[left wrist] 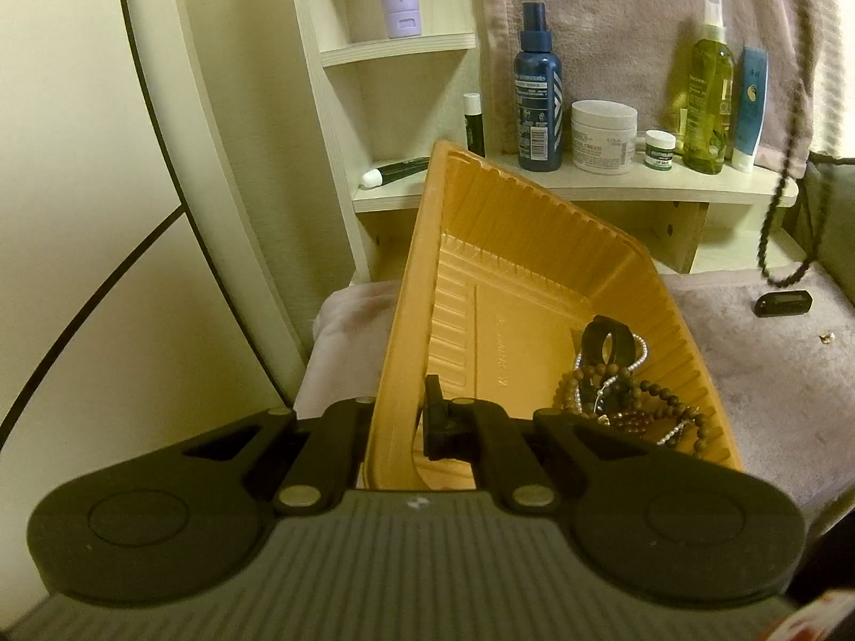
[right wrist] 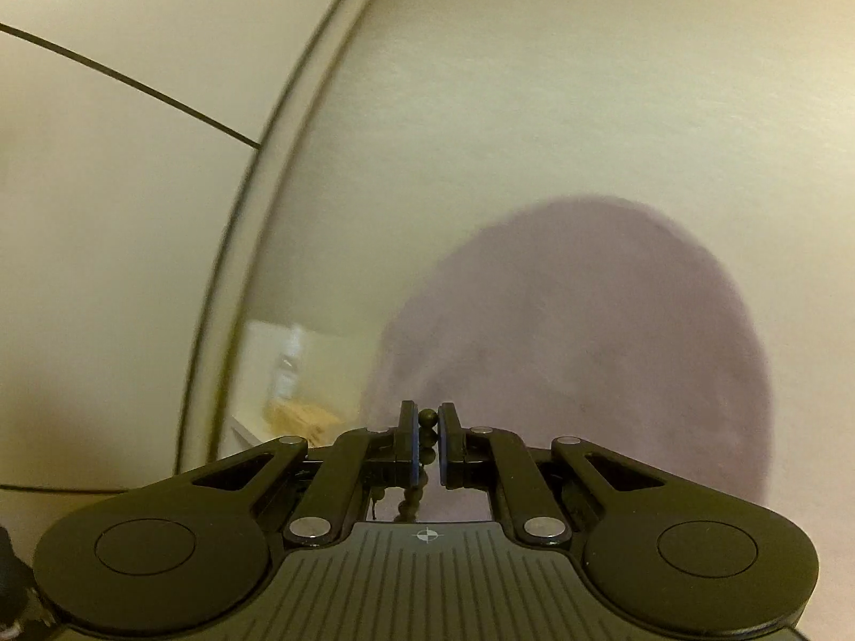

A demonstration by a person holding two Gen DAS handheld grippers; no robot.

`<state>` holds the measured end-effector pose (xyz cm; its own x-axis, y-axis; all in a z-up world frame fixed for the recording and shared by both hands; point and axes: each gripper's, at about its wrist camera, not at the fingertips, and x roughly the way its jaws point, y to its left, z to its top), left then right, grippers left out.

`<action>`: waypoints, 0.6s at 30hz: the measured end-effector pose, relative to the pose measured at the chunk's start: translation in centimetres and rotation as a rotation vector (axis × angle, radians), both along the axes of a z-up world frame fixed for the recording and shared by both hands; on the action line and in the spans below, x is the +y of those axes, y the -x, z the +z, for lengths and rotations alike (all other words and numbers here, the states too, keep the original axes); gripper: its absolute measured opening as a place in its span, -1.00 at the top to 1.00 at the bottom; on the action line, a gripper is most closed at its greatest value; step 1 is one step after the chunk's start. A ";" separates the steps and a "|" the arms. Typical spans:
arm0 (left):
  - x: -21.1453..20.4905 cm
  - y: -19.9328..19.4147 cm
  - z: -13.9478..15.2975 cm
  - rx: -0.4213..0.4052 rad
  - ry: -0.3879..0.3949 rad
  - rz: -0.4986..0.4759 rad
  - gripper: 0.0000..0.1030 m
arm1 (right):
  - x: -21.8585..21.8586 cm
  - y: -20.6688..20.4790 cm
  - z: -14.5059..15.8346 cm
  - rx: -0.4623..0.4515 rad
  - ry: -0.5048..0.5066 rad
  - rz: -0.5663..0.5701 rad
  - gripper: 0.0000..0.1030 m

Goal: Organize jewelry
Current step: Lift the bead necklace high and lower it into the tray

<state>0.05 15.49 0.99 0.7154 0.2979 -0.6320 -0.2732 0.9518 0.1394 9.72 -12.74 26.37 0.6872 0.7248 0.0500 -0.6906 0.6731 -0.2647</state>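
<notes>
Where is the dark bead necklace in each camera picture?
Left wrist view: the dark bead necklace hangs down the right edge, above the purple towel.
Right wrist view: a few of its beads sit pinched in the right gripper, bottom centre.
Shared landmark: the cream wall with a thin black line.

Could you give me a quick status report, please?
Left gripper shut on orange tray rim. Right gripper shut on dark bead strand. Nothing in the way.
</notes>
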 end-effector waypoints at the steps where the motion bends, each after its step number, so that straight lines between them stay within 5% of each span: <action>1: 0.0 0.0 0.0 0.000 0.002 0.001 0.92 | 0.8 0.0 0.2 -0.003 0.001 0.020 0.87; 9: 0.2 0.0 -0.1 -0.003 0.009 0.002 0.92 | 7.6 -0.6 -0.4 0.025 0.040 0.145 0.87; 18: 0.4 0.0 -0.2 -0.007 0.018 0.005 0.92 | 14.0 -2.2 -5.0 0.150 0.140 0.217 0.87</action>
<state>0.03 15.88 0.79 0.7181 0.2898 -0.6327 -0.2787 0.9528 0.1200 11.88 1.23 21.42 0.5077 0.8482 -0.1509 -0.8527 0.4698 -0.2284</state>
